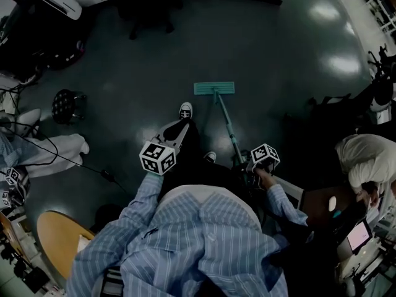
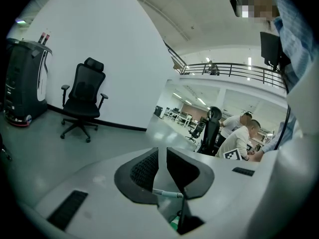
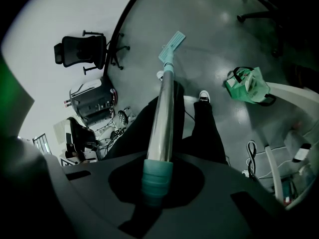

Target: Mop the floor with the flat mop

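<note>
The flat mop's teal head lies on the dark floor ahead of the person's white shoe. Its metal pole slants back to my right gripper. In the right gripper view the pole runs up to the head, and my right gripper is shut on the pole's teal grip end. My left gripper hangs left of the pole, apart from it. In the left gripper view, that gripper has its jaws nearly together with a thin slit and nothing between them.
A black office chair stands far ahead, with a round stool and floor cables at the left. A round wooden table sits near left. A person in a white cap is at the right. A green bag is on the floor.
</note>
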A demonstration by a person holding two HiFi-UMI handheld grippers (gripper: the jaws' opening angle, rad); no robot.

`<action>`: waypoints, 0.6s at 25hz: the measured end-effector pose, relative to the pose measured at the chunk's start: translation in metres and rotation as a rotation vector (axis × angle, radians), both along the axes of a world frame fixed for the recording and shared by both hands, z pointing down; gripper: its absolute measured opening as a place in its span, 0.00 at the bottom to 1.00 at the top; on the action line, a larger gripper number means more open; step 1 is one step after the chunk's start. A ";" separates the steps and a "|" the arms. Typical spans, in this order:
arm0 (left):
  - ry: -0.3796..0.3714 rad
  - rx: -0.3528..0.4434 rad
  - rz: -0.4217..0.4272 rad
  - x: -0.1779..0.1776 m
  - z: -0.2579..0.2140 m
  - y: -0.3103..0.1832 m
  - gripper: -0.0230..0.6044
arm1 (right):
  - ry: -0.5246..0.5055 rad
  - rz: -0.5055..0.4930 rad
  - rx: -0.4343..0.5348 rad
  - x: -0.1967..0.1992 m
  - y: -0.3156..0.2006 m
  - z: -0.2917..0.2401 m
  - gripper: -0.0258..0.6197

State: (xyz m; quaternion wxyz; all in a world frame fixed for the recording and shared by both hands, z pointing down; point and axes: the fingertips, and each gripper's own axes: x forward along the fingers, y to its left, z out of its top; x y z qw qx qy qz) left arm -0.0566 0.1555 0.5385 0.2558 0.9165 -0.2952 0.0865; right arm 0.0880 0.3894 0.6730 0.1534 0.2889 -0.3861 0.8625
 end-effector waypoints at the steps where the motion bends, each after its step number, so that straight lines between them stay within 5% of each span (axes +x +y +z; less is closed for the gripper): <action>1: -0.001 0.002 0.008 0.002 -0.001 0.004 0.12 | -0.004 0.005 -0.001 0.001 0.004 -0.001 0.08; 15: -0.012 0.056 0.049 0.015 -0.019 0.016 0.12 | 0.000 -0.086 0.011 -0.015 0.010 0.001 0.09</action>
